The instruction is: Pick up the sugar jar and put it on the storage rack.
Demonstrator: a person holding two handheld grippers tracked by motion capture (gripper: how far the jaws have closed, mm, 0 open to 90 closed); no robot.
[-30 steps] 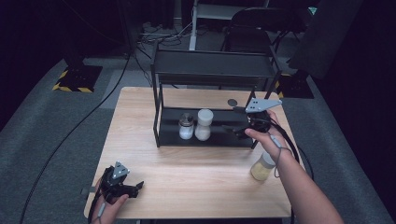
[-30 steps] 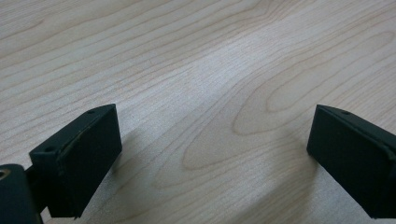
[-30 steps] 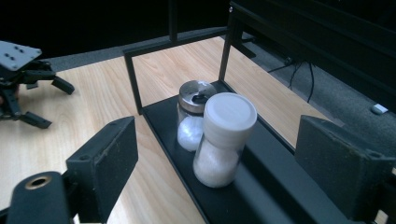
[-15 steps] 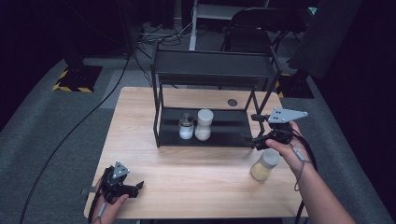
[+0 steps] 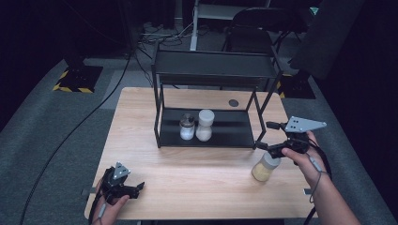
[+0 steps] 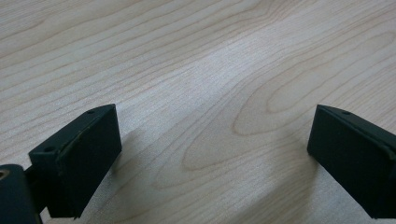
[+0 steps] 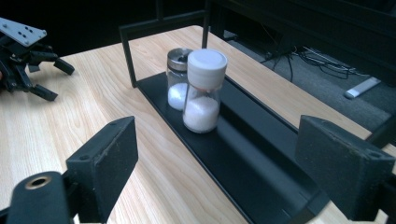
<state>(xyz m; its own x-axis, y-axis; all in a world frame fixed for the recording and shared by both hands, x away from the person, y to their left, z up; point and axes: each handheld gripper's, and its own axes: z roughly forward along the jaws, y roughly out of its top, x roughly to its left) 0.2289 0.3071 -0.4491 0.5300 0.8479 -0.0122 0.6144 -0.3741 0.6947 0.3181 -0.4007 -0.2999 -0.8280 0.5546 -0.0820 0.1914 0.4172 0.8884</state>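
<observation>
A black two-tier rack [image 5: 216, 70] stands at the back of the wooden table [image 5: 141, 117]. On its lower shelf [image 7: 252, 154] sit a silver-lidded shaker [image 5: 187, 126] [image 7: 177, 84] and a taller white-capped jar [image 5: 205, 124] [image 7: 204, 91], both holding white powder. A jar of yellowish powder [image 5: 265, 166] stands on the table off the rack's right end. My right gripper [image 5: 264, 135] [image 7: 219, 163] hovers just above that jar, open and empty, pointing along the shelf. Near the table's front left corner my left gripper [image 5: 138, 186] [image 6: 215, 154] [image 7: 58, 81] rests open over bare wood.
A small dark disc [image 5: 233, 102] lies on the table behind the rack. The rack's right posts [image 5: 259, 122] stand close to my right gripper. Cables [image 5: 94, 112] and a dark chair [image 5: 253, 18] are on the floor beyond the table.
My right gripper has moved right and toward me, from the rack's right end to a spot above the yellowish jar. The left gripper and all jars stayed put.
</observation>
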